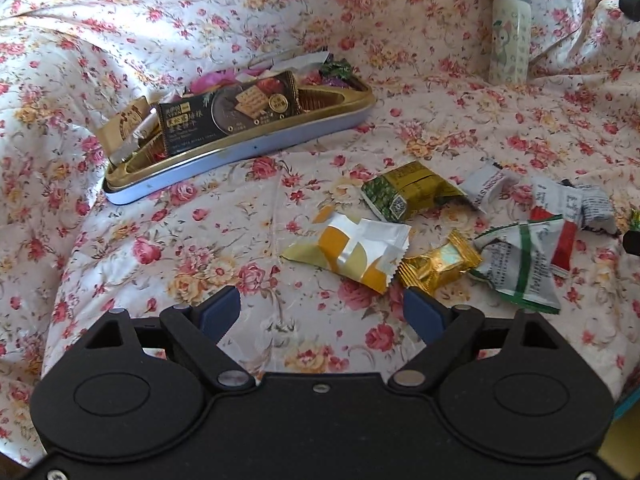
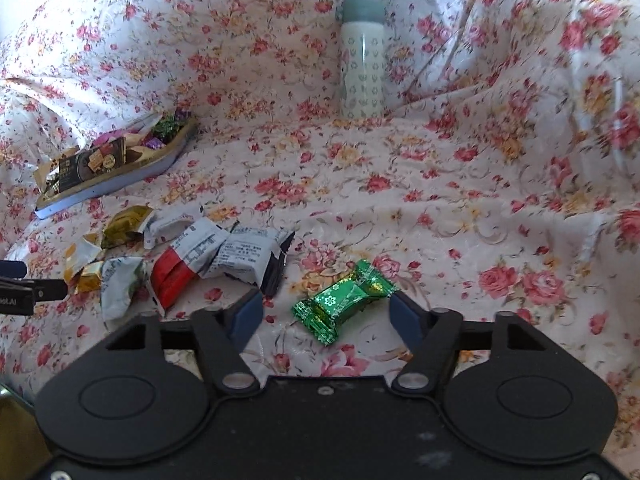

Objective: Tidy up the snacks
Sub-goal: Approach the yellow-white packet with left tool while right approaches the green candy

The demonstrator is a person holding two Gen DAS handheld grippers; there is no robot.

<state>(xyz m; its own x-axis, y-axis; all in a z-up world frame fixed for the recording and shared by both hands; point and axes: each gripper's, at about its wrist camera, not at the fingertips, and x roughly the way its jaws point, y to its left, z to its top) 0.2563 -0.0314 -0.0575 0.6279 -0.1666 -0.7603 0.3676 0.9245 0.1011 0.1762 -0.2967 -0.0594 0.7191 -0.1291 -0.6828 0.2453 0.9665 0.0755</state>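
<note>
Right claw (image 2: 325, 312) apart round green candy (image 2: 344, 300) – left claw (image 1: 322, 308) apart, tin (image 1: 240, 148) part-hidden

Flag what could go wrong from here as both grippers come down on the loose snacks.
1. The green foil candy lies askew between the right gripper fingers, its twisted end by one pad; a pinch might catch only that end and let it slip.
2. The left gripper is open short of the yellow-white packet, which touches the gold candy; both could get dragged.
3. The tin sits tilted on rumpled cloth, already heaped.
</note>
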